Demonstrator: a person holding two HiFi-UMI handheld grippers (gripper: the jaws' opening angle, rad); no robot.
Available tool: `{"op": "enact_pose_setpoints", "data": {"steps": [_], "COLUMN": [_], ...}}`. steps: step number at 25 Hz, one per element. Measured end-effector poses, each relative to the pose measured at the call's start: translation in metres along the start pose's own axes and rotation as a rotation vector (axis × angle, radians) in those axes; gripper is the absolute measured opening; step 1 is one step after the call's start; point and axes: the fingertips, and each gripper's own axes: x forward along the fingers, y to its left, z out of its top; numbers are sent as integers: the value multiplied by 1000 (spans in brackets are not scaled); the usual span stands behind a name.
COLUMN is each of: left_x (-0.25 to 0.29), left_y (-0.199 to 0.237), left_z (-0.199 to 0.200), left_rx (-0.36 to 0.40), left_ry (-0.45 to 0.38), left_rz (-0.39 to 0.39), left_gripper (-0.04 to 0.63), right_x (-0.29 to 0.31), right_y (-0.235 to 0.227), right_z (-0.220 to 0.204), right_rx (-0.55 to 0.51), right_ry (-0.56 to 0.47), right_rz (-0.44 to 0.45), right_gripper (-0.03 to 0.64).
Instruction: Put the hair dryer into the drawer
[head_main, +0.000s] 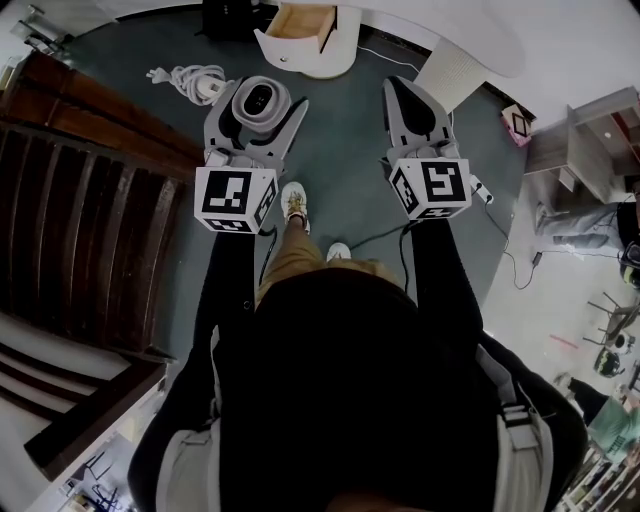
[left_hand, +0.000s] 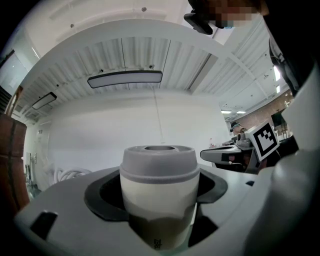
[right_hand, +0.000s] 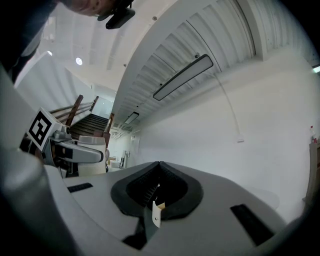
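The hair dryer (head_main: 259, 100) is a white cylinder with a grey end cap, held upright over the dark floor. My left gripper (head_main: 258, 112) is shut on it, one finger on each side. Its white cord and plug (head_main: 187, 80) hang coiled to the left. In the left gripper view the hair dryer (left_hand: 159, 190) fills the gap between the jaws of the left gripper (left_hand: 159, 210). The open wooden drawer (head_main: 303, 22) sits in a white cabinet ahead, apart from the dryer. My right gripper (head_main: 412, 100) is shut and holds nothing; in its own view the right gripper (right_hand: 156, 196) has pads that meet.
A dark wooden staircase (head_main: 90, 210) runs along the left. A white table (head_main: 480, 30) and a white mesh bin (head_main: 448, 72) stand at the upper right, with shelving (head_main: 590, 140) further right. Cables (head_main: 510, 262) trail on the floor. The person's shoes (head_main: 294, 203) are below the grippers.
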Motion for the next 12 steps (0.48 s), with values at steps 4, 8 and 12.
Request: {"op": "enact_pose_setpoints", "data": {"steps": [4, 8, 12], "left_x": [14, 35, 58], "left_y": [18, 44, 77], "left_z": [-8, -19, -32], "left_rx": [-1, -11, -14], "left_ry": [8, 26, 44], "left_rz": [-13, -18, -36], "left_gripper": [373, 373, 373], "right_x": [23, 51, 91], "right_y": [1, -3, -6], "right_z": [-5, -15, -27], "right_rx": [-2, 0, 9], "right_ry": [13, 32, 49], "right_rz": [-3, -20, -41], "right_gripper": [26, 26, 26]}}
